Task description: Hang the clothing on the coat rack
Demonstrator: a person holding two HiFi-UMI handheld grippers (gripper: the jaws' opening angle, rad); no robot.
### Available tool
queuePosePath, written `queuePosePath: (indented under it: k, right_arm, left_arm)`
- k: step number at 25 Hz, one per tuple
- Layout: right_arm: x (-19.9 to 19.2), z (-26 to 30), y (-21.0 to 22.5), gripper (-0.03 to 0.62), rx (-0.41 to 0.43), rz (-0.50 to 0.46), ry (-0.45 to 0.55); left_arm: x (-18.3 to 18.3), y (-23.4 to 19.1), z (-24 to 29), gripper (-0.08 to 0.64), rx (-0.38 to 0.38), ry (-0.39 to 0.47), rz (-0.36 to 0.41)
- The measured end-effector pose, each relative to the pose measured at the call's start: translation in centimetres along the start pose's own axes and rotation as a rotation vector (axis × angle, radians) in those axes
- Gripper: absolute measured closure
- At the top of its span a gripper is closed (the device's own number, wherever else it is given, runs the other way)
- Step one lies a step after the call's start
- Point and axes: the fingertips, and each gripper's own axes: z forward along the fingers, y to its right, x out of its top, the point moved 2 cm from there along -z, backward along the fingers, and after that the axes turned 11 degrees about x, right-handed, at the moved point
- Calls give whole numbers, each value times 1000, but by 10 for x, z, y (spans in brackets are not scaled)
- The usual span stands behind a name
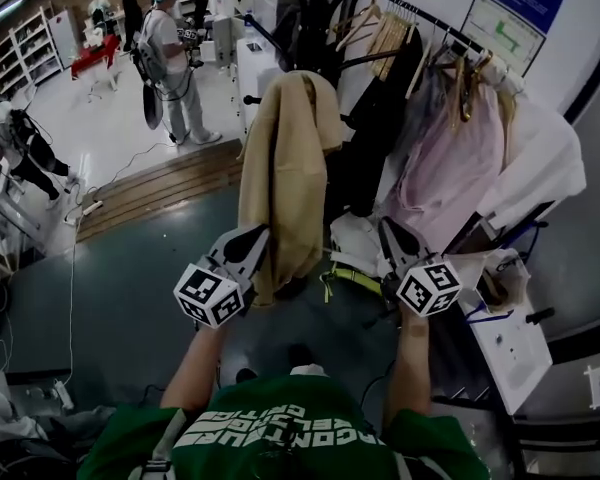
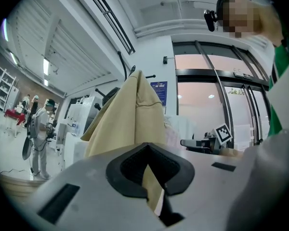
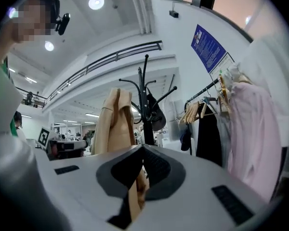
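Note:
A tan coat (image 1: 285,168) hangs from the top of the black coat rack (image 1: 315,8) and drapes down in front of me. My left gripper (image 1: 252,240) is at its lower left edge, and in the left gripper view its jaws are shut with a strip of the tan coat (image 2: 130,119) between them. My right gripper (image 1: 388,230) is low on the right. In the right gripper view a fold of tan fabric sits between its closed jaws, with the coat (image 3: 113,124) and the rack (image 3: 145,105) ahead.
A clothes rail to the right carries wooden hangers, a black garment (image 1: 380,118) and a pink garment (image 1: 450,158). A white table (image 1: 500,338) stands at my right. A wooden step (image 1: 170,193) and people (image 1: 170,58) are on the far left floor.

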Motion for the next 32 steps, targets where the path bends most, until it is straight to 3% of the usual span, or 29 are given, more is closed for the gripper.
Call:
queuePosePath:
  k: [6, 14, 22, 32]
  right_arm:
    - [-31, -17, -1, 583, -77, -12, -61]
    - [-52, -20, -9, 584, -104, -31, -95]
    - [-72, -17, -11, 583, -84, -21, -120]
    - [-68, -1, -16, 584, -65, -65, -105]
  left_arm:
    - [-13, -2, 2, 555, 20, -21, -11]
    - [-17, -8, 3, 556, 34, -27, -7]
    - [-19, -21, -6, 555, 72, -27, 2]
    - [-14, -37, -24, 555, 135, -15, 7]
